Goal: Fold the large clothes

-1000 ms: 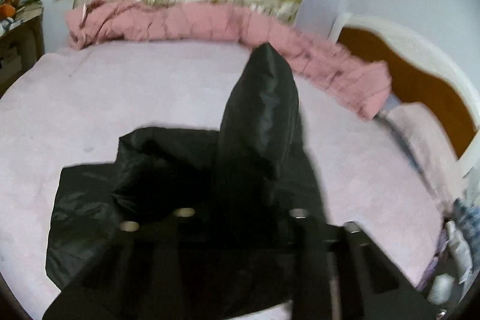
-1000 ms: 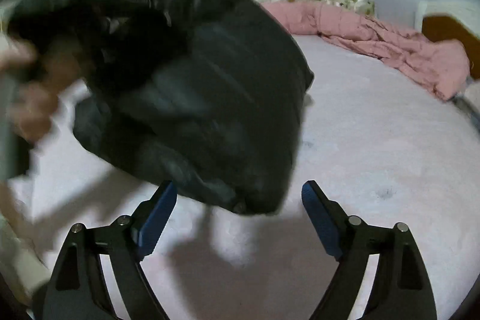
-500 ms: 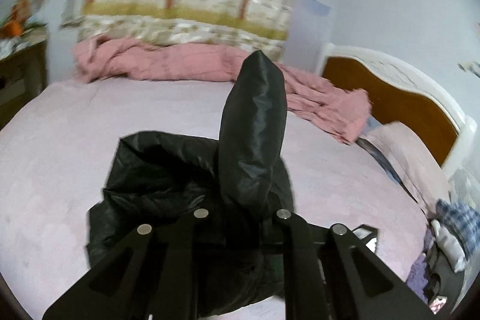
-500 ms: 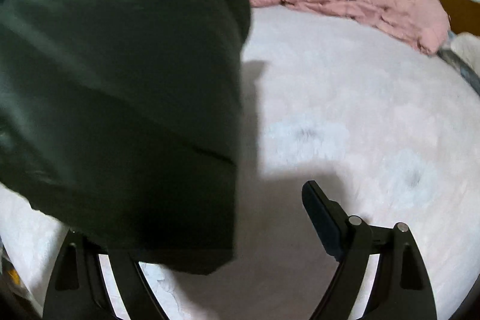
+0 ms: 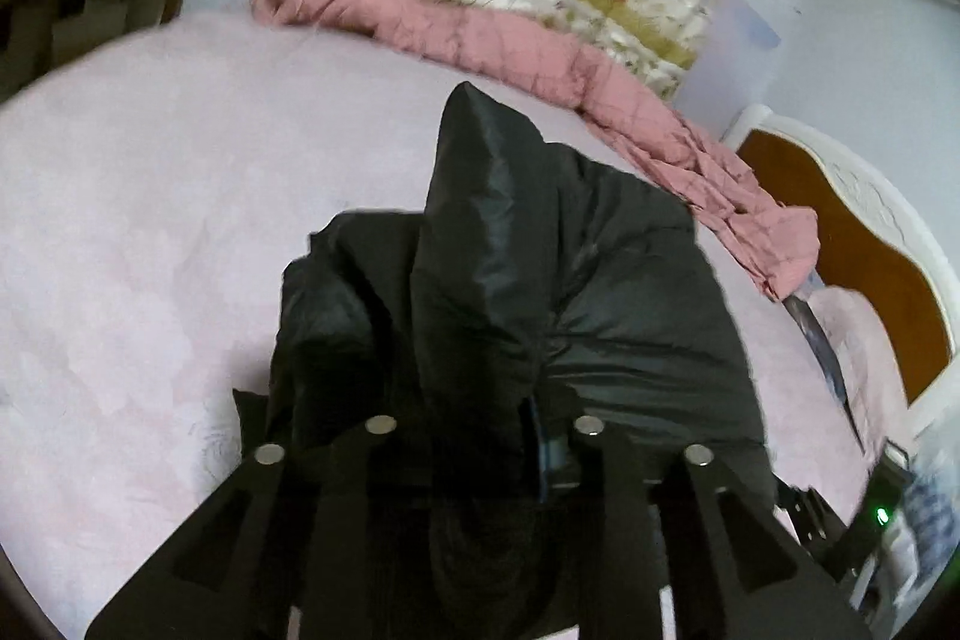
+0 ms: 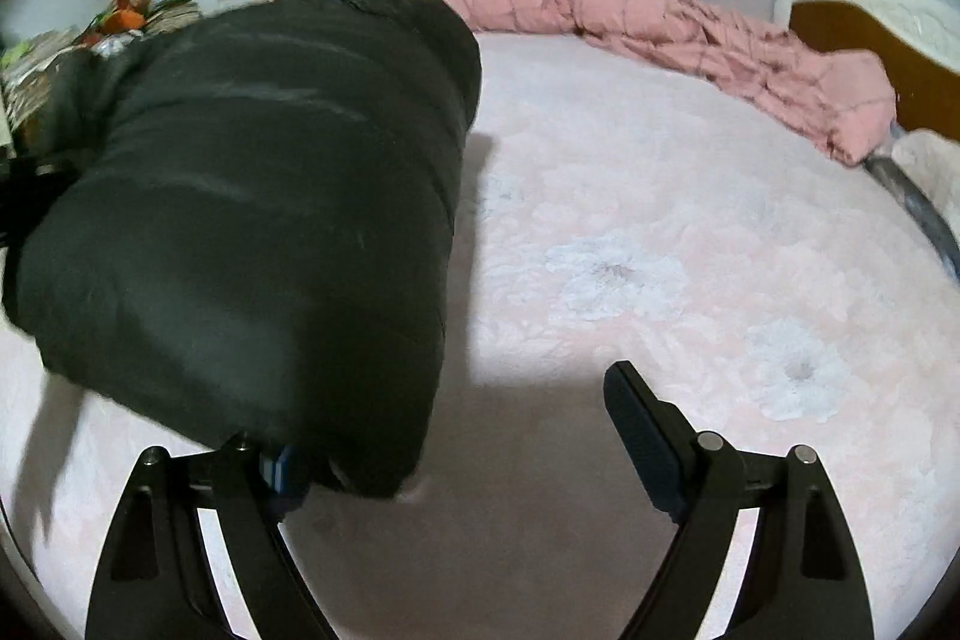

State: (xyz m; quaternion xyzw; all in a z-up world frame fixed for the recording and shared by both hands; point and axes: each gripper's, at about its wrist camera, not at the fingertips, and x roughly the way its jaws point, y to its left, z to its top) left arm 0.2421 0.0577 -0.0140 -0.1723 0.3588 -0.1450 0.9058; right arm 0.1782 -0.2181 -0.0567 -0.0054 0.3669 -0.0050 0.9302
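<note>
Right wrist view: one puffy black quilted jacket (image 6: 258, 220) lies on the pink bed (image 6: 660, 232), bare bedding beside it. Right tool (image 6: 456, 436) gapes empty; left tool (image 5: 480, 424), just loosening, pinches jacket fabric.

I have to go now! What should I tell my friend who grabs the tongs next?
Left tongs: a fold of the black puffy jacket sits between them; they have just been opening, so the grip may be loosening.
Right tongs: wide open, holding nothing, jacket edge draped over the left finger.
Jacket: bunched on the pink bed.
Done: gathered up.
Left: spread it flat and fold it.
</note>
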